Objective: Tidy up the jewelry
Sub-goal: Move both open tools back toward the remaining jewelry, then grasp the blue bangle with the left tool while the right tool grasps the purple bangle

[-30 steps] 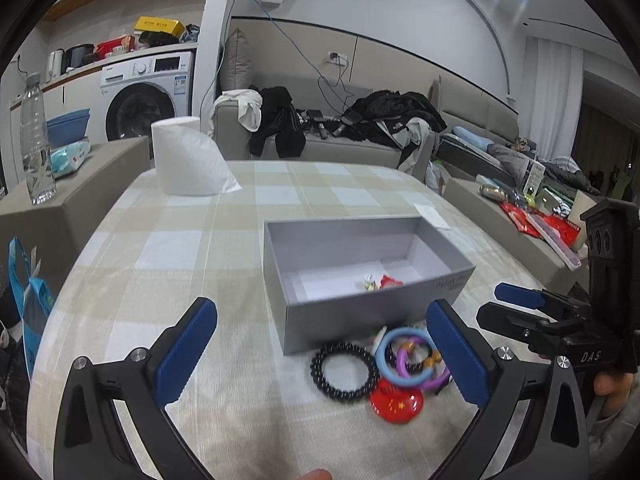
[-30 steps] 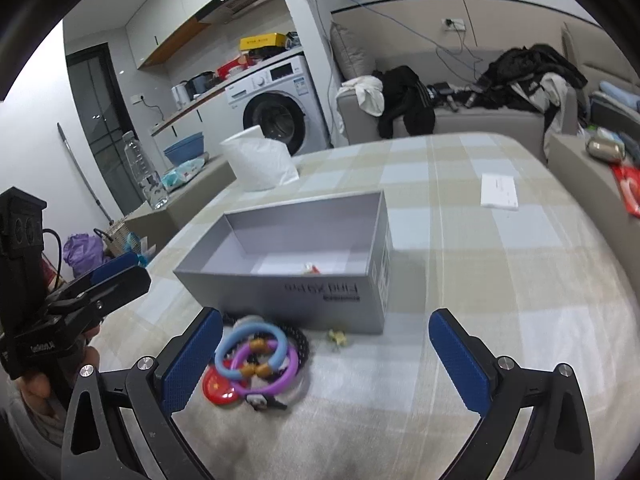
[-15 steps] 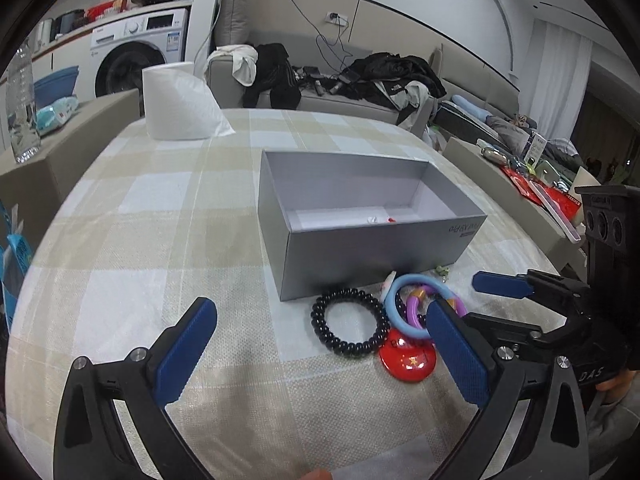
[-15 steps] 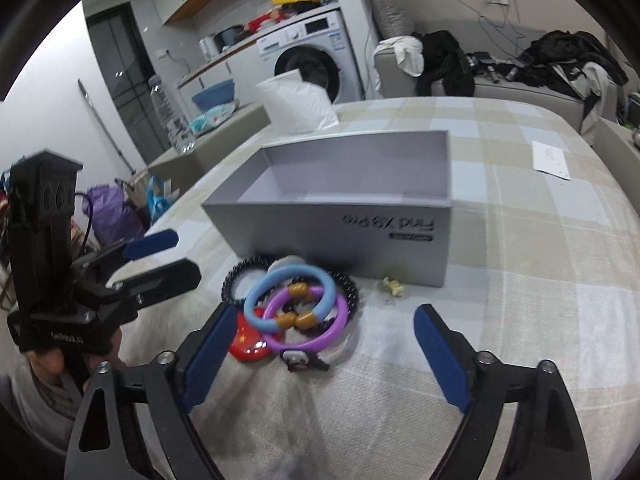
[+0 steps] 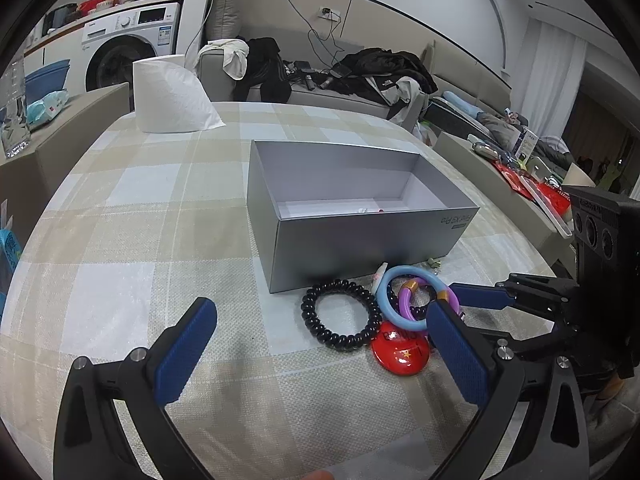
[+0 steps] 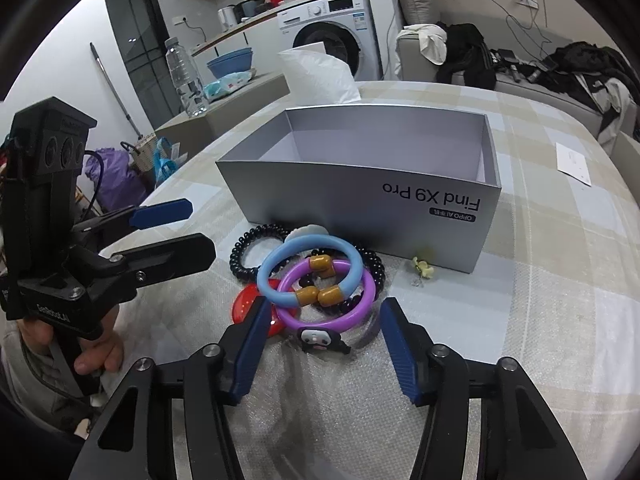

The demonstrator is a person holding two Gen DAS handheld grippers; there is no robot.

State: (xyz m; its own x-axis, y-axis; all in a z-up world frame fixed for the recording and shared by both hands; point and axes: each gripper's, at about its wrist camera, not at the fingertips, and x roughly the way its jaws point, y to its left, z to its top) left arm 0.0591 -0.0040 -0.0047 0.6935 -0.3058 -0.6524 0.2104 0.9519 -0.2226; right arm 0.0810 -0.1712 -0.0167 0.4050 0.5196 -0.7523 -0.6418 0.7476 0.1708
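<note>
Several pieces of jewelry lie piled in front of the open grey box (image 6: 360,196) (image 5: 360,236): a light blue bangle (image 6: 280,260) (image 5: 384,300), a purple bangle (image 6: 340,320), a black coil bracelet (image 5: 340,336), a red badge (image 5: 400,352) and a small black-and-white clip (image 6: 320,338). A yellow flower earring (image 6: 420,268) rests by the box wall. My right gripper (image 6: 326,340) is low over the pile, its jaws closing, with the purple bangle's near edge and the clip between them and the pads touching neither. My left gripper (image 5: 320,350) stands open and holds nothing, just left of the pile.
Small trinkets (image 5: 370,210) lie inside the box. A white paper roll (image 5: 168,100) stands at the far side of the checked tablecloth, and a paper slip (image 6: 572,160) lies to the right. A water bottle (image 6: 184,76) stands on a side ledge. A hand grips the left gripper's handle.
My right gripper has come nearer to the pile and lower, and its jaws have narrowed around the bangles. The left view has tipped downward a little, while its jaws stayed wide.
</note>
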